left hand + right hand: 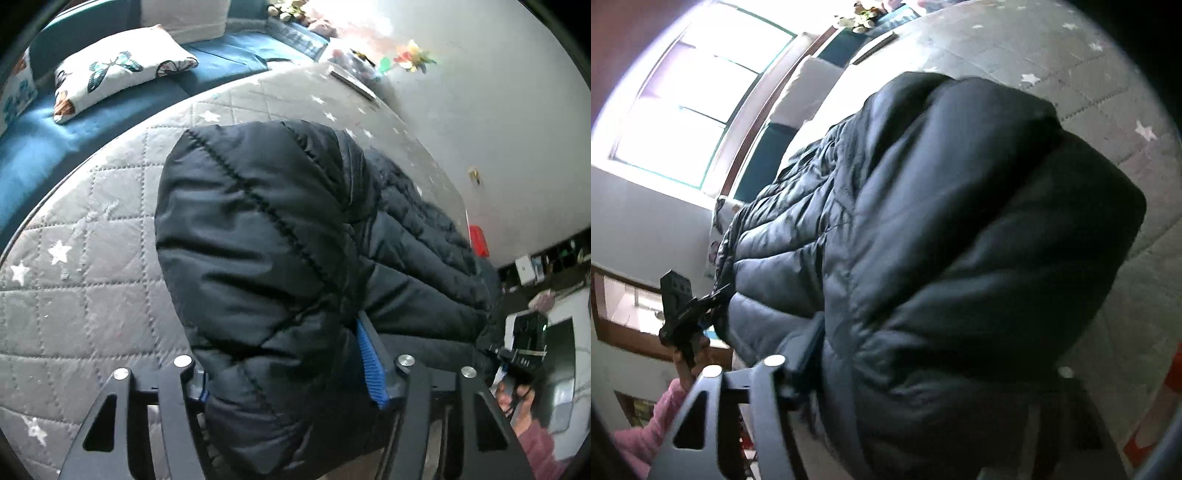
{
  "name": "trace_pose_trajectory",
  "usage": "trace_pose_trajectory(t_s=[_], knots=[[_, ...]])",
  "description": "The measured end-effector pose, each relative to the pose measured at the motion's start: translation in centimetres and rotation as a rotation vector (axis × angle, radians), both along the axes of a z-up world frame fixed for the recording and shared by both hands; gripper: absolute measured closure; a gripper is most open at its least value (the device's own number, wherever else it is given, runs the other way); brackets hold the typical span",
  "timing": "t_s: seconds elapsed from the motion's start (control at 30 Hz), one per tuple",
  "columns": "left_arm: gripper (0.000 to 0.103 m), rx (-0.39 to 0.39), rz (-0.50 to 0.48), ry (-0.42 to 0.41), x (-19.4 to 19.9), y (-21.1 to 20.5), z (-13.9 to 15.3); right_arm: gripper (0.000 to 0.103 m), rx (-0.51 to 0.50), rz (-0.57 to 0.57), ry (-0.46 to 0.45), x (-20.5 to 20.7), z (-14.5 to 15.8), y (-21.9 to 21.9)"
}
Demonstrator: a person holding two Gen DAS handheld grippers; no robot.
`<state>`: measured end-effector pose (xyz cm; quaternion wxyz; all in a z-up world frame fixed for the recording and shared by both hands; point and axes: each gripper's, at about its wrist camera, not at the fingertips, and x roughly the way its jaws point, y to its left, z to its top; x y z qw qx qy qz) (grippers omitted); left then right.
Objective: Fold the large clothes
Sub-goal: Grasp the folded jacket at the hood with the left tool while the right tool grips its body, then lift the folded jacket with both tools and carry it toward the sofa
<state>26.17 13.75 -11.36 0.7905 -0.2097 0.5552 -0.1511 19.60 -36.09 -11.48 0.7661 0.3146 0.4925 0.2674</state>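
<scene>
Item: black quilted puffer jacket (266,236), large, padded, glossy shell. Location: bunched between and ahead of both hand-held grippers, its far part lying on the grey quilted star-print bedcover (92,236) beyond the fingertips.

Left gripper (291,365): jaws pinching a thick fold of the jacket; blue ribbed pad (369,365) pressed against the fabric on the right, the other pad buried on the left.

Right gripper (923,369): jaws closed on another padded fold; only the left finger (809,347) shows, the right is hidden under fabric.

Key relation: the jacket's long axis runs sideways from one gripper across to the other, so each holds one end of the same edge. From the left gripper the bulk lies forward and to the right; from the right gripper, forward and to the left. Neither hand is nearer; the fold likely needs both carried forward together.

Also present: butterfly-print white cushion (122,70) on blue sofa seat (44,147), beyond the bedcover.
</scene>
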Motion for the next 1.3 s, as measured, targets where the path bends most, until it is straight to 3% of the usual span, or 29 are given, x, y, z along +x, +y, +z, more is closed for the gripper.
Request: trace_pose_trajectory(t_s=[0.1, 0.27, 0.4, 0.43, 0.5, 0.57, 0.67, 0.73, 0.9, 1.07, 1.3], knots=[[0.039, -0.005, -0.016, 0.006, 0.0, 0.2, -0.3, 0.037, -0.016, 0.035, 0.004, -0.6, 0.2, 0.0], [0.011, -0.015, -0.001, 0.045, 1.4, 0.9, -1.7, 0.006, -0.006, 0.029, 0.033, 0.8, -1.3, -0.7], [0.016, -0.066, 0.012, 0.069, 1.8, 1.0, -2.8, 0.000, 0.091, -0.002, 0.035, 1.5, -2.4, -1.5], [0.023, -0.055, 0.011, 0.059, 1.6, 0.9, -2.4, 0.001, 0.091, -0.015, 0.038, 1.5, -2.2, -1.5], [0.036, -0.014, 0.001, 0.032, 1.1, 0.3, -1.4, 0.015, 0.068, -0.027, 0.018, 1.1, -1.4, -1.4], [0.051, 0.045, -0.013, -0.014, 0.2, -0.3, 0.7, 0.042, 0.058, -0.042, -0.023, 0.5, 0.3, -1.4], [0.059, 0.122, -0.013, -0.061, -1.0, -0.7, 3.5, 0.053, 0.018, -0.040, -0.061, -0.4, 3.9, -0.7], [0.068, 0.121, 0.001, -0.101, -2.3, -0.1, 6.0, 0.056, -0.025, -0.020, -0.097, -0.9, 6.3, 0.1], [0.070, 0.143, 0.044, -0.181, -5.9, 2.8, 11.4, 0.057, -0.073, 0.047, -0.239, -2.6, 13.4, 2.6], [0.070, 0.122, 0.136, -0.240, -10.8, 7.8, 15.7, 0.058, -0.044, 0.108, -0.344, -4.4, 18.9, 5.3], [0.070, 0.165, 0.243, -0.339, -17.2, 15.0, 22.5, 0.059, 0.010, 0.205, -0.475, -6.5, 23.7, 10.6]])
